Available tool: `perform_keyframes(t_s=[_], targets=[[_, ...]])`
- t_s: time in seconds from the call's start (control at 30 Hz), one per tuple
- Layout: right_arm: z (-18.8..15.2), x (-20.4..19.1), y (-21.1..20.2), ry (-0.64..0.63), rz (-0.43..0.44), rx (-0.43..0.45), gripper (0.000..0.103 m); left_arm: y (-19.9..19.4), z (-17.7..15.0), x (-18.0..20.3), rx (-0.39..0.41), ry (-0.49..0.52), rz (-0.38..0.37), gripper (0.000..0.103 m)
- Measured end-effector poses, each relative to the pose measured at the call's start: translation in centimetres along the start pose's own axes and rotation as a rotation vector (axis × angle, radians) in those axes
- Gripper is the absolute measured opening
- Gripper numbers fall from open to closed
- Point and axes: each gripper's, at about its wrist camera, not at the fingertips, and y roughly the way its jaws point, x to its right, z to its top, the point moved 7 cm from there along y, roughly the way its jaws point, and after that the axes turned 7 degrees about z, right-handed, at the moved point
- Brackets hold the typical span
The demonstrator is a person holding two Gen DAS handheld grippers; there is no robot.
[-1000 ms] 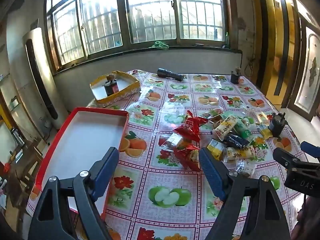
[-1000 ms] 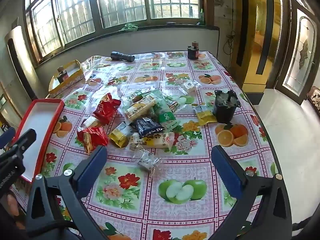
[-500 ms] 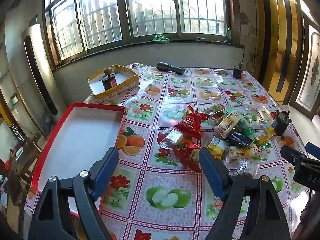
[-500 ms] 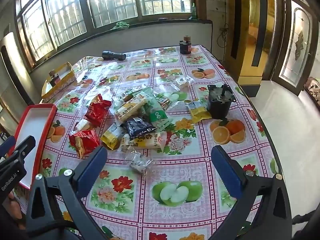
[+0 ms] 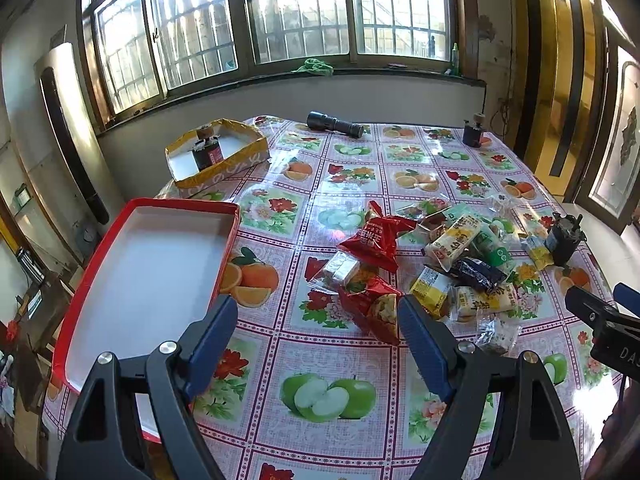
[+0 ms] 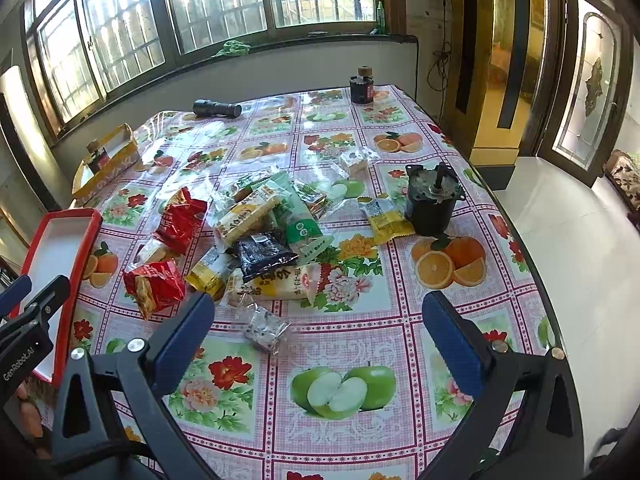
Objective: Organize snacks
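Several snack packets [image 6: 256,236] overlap (labels seemingly illegible), partly hiding others.

- The bench [image 5: 344,360] is covered in a pink-checked cloth printed with oranges, green apples and flowers.
- The tray [image 5: 80,312] is rimmed in red, with a white floor.
- The box [image 5: 224,170] is walled in yellow, white inside.
- Two snack bags [image 5: 376,240] are coloured red; one packet [image 6: 262,252] is black, another [image 6: 386,220] yellow.
- Both tongs [image 5: 318,332] [image 6: 318,332] are seen with blue pads on black frames.
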Motion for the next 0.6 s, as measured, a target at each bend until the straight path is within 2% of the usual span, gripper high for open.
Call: perform_keyframes(t_s=[0.6], targets=[[0.10, -0.10, -0.17, -0.019, -0.029, 0.012, 0.103, 0.16, -0.45, 0.32, -0.009, 0.010, -0.007, 0.082]])
